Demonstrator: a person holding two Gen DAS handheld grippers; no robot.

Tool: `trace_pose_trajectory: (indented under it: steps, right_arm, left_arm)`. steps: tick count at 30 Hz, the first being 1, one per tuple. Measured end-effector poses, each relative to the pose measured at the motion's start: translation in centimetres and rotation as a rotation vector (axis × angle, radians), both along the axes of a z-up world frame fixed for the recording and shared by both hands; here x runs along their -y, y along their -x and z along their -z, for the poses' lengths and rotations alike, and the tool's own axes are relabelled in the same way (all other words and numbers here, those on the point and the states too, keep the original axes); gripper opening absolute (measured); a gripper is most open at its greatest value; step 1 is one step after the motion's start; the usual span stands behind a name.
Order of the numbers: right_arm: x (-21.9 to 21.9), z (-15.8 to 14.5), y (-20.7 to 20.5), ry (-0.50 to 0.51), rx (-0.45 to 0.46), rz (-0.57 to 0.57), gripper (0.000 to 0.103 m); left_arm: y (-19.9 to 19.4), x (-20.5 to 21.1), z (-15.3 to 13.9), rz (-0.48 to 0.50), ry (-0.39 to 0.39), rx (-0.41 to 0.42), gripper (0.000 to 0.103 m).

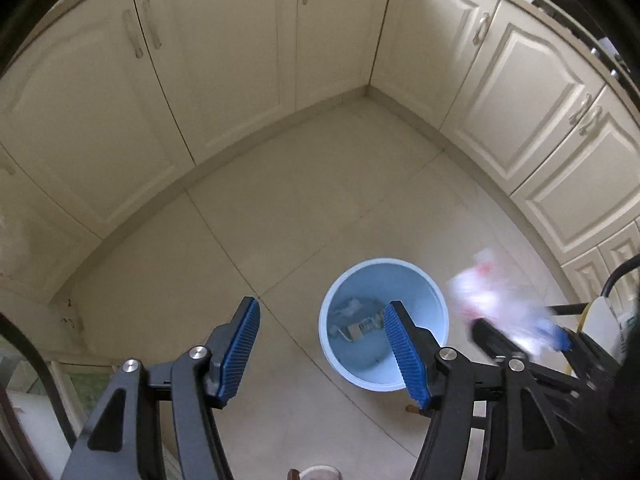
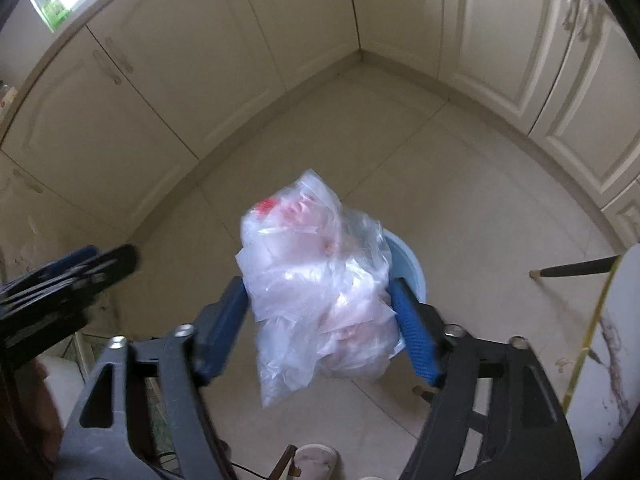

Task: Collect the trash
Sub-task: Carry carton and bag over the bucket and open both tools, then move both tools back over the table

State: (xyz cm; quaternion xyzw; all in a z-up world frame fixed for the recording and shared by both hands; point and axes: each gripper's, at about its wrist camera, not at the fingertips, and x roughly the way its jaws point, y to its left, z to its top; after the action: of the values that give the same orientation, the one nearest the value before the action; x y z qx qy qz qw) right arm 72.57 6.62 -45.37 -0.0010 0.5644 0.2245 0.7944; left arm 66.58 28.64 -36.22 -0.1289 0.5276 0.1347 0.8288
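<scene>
1. The cream kitchen cabinets [image 1: 224, 80] run along two walls and meet at a far corner; their doors carry pale metal handles.
2. The beige tiled floor [image 1: 304, 216] fills the space in front of them, with thin grout lines crossing it.
3. A round light-blue trash bin [image 1: 430, 292] stands on the floor well out from the cabinet corner; in the left wrist view its mouth is open and some wrappers [image 1: 356, 320] lie at its bottom.
4. The left gripper [image 1: 320, 340] hangs above the floor just beside the bin, its blue-padded fingers [image 1: 244, 344] spread wide with nothing between them.
5. The right gripper [image 2: 320, 316] holds a crumpled clear plastic bag [image 2: 316, 280] with red and pink print; the bag is pressed between both blue fingers [image 2: 414, 332], bulges up above them and droops below.
6. In the right wrist view the bag hides most of the bin, whose blue rim [image 2: 408, 264] shows just behind it.
7. In the left wrist view the bag is blurred and sits to the right of the bin's rim.
8. A dark chair leg [image 2: 576, 268] reaches in from the right edge of the floor.
</scene>
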Motion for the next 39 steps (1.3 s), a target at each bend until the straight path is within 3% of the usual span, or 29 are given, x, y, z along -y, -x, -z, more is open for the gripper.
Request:
trace_pose_trajectory:
  steps: [1, 2, 6, 9, 16, 22, 27, 31, 34, 39]
  right_arm:
    - [-0.2, 0.2, -0.3, -0.006, 0.001, -0.01, 0.093]
    - [-0.2, 0.0, -0.1, 0.004, 0.021, -0.002, 0.098]
    - [-0.3, -1.4, 0.8, 0.031, 0.068, -0.003, 0.1]
    - [0.4, -4.1, 2.0, 0.023, 0.126, 0.014, 0.1]
    - [4.2, -13.8, 6.4, 0.021, 0.305, 0.146, 0.101]
    - [8.5, -23.1, 12.0, -0.056, 0.465, 0.206, 0.102]
    - [14.3, -30.4, 18.0, -0.114, 0.644, 0.241, 0.103]
    - [21.4, -33.4, 21.6, -0.085, 0.712, 0.346, 0.103]
    - [28.0, -33.3, 23.5, -0.064, 0.68, 0.451, 0.103]
    - [37.9, -31.2, 26.1, -0.017, 0.586, 0.652, 0.103]
  left_arm:
    - [0.5, 0.1, -0.4, -0.005, 0.0, 0.008, 0.061]
    - [0.7, 0.7, -0.4, -0.006, 0.003, 0.014, 0.061]
    - [2.4, 0.0, -1.7, -0.013, 0.021, 0.033, 0.061]
    - [4.1, 0.5, -3.7, -0.008, 0.025, 0.06, 0.061]
    - [9.7, 3.5, -13.0, 0.042, 0.014, 0.196, 0.061]
    - [16.3, 8.5, -21.6, 0.068, -0.011, 0.389, 0.062]
    - [22.5, 14.8, -27.0, 0.171, 0.0, 0.566, 0.079]
    - [25.4, 21.5, -27.4, 0.305, -0.041, 0.606, 0.084]
    - [26.6, 27.6, -26.5, 0.427, -0.042, 0.58, 0.085]
    - [26.0, 34.1, -25.6, 0.551, -0.036, 0.503, 0.085]
